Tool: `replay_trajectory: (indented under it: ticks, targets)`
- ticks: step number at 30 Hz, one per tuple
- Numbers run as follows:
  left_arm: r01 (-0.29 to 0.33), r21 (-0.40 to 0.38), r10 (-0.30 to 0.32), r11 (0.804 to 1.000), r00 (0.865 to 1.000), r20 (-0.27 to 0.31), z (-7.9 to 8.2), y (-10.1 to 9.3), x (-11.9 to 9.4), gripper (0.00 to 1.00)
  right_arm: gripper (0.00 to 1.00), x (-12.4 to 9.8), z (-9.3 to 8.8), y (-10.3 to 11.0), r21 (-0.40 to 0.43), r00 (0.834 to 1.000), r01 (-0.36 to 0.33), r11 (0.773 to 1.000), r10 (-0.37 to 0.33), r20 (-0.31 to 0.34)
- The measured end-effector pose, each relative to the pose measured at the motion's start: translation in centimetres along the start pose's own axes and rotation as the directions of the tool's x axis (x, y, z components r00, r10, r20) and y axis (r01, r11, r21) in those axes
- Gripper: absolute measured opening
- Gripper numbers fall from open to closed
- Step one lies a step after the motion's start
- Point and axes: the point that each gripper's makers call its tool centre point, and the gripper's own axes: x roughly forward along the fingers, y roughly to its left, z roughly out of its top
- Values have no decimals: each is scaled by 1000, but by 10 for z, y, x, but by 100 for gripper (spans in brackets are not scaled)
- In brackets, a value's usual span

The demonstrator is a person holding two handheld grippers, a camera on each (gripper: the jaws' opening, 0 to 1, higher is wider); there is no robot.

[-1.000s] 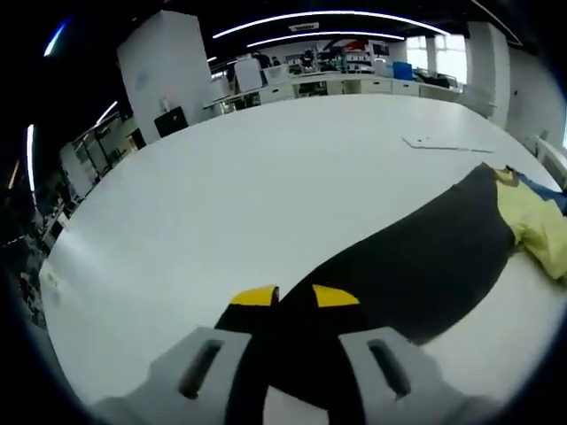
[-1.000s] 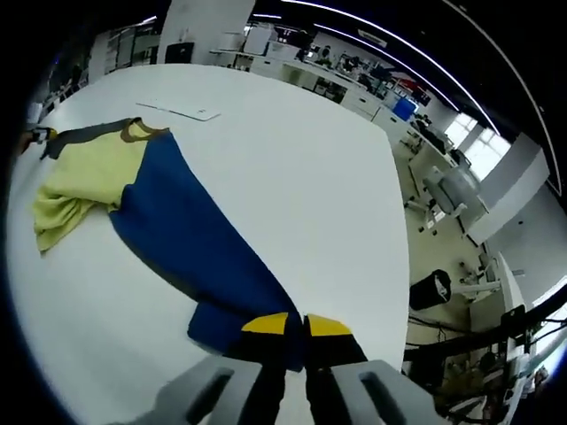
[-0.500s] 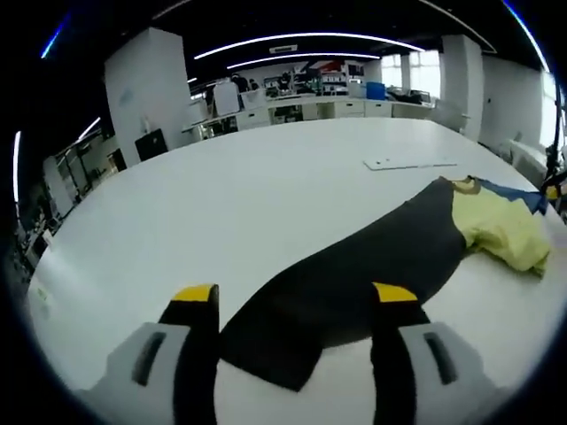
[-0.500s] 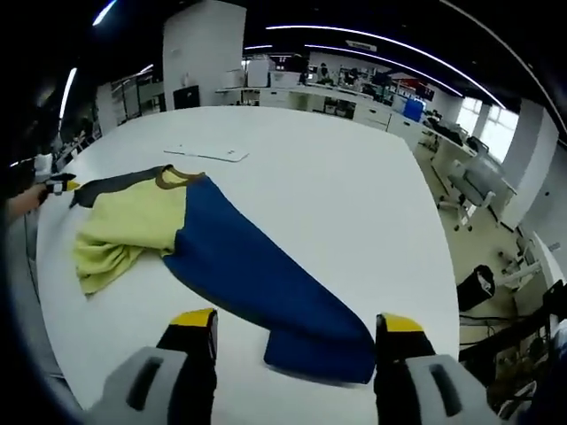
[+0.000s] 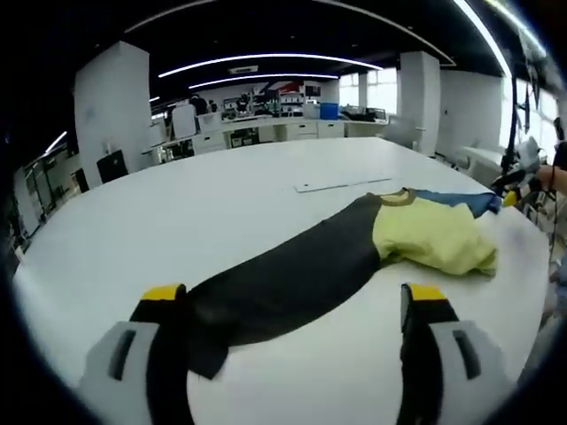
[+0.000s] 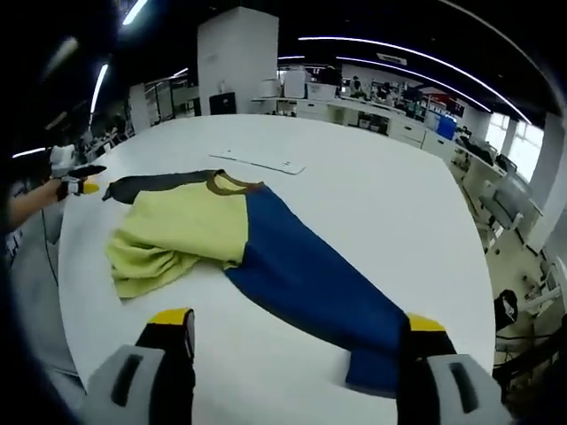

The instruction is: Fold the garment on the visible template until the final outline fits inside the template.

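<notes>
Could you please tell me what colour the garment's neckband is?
The neckband is brown, clearest in the right gripper view.

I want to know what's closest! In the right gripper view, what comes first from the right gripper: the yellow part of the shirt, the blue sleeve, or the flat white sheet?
1. Blue sleeve, just ahead of the right gripper, toward its right jaw.
2. Yellow part, farther, to the left.
3. Flat white sheet, farthest, beyond the collar.

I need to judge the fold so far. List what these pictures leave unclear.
- Template: a thin, pale sheet beyond the garment in the right gripper view; its outline is too faint to trace.
- Yellow body: bunched in the left gripper view, layers underneath hidden.
- Blue sleeve: mostly behind the yellow body in that view.
</notes>
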Motion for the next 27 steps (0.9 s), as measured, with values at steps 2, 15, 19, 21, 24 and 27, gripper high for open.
replay_trajectory:
  ticks: [2, 15, 19, 21, 24, 27]
  targets:
    - [28, -4, -28, 1000, 1000, 8, 1, -9, -3, 99, 96, 0, 6, 11, -9, 999, -24, 1000, 25, 23]
    - [108, 25, -108, 994, 994, 34, 11, -48, -24, 99, 93, 7, 33, 94, -108, 969, -206, 973, 218, 113]
    - [135, 20, -136, 991, 990, 38, 10, -62, -29, 99, 88, 11, 39, 122, -150, 954, -249, 957, 269, 135]
    - [150, 29, -151, 988, 988, 34, 8, -70, -32, 99, 87, 13, 41, 139, -172, 942, -284, 943, 308, 134]
    - [171, 50, -173, 984, 984, 35, 7, -80, -35, 99, 84, 16, 48, 162, -206, 924, -318, 925, 351, 150]
    - [181, 92, -186, 979, 982, 44, 6, -89, -37, 99, 82, 20, 52, 181, -251, 913, -336, 908, 379, 149]
